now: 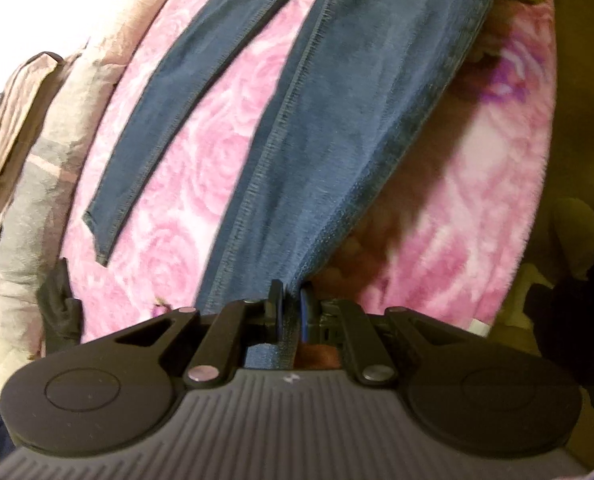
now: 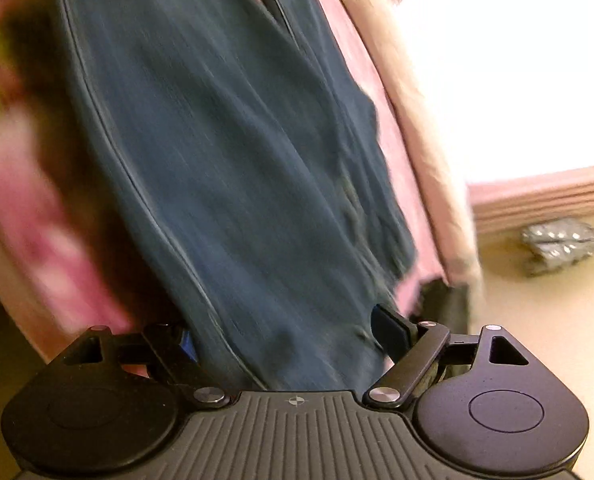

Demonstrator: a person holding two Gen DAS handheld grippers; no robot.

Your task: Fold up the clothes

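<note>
Pinching jeans (image 1: pixel 309 128) at the side seam with left gripper (image 1: pixel 291 304), jaws nearly together, denim clamped between the pads at bottom centre of left wrist view. Probably gripping there so the fabric edge lifts cleanly for a fold; seam runs up from the jaws toward top centre. One pair of jeans only, two legs counted: wide leg through the middle of the frame, narrow leg (image 1: pixel 149 140) lying separate at left centre, hem end at lower left. Both on pink rose blanket (image 1: pixel 217 160), spread flat under everything, likely serving as the folding surface. Beige bedding (image 1: pixel 57 128) bunched along the left edge. Dark shape at lower left edge, unclear what.

Right gripper (image 2: pixel 291 344) hanging with jaws spread wide, denim (image 2: pixel 225 160) passing between the pads at bottom centre of right wrist view but not visibly pressed by either. Two blue pads counted, one at lower left, one at lower right of the fabric. Looks like lining up for a second grab so both ends can be carried over together; judgement only. Heavy motion blur here, fabric detail smeared. Pink blanket showing at left and in a strip right of the denim. One silvery crumpled object (image 2: pixel 561 244) on the tan floor at right centre, well apart from the clothes, identity unclear. Bright washed-out area at upper right, nothing readable.

Fold not yet made, legs lying apart.
</note>
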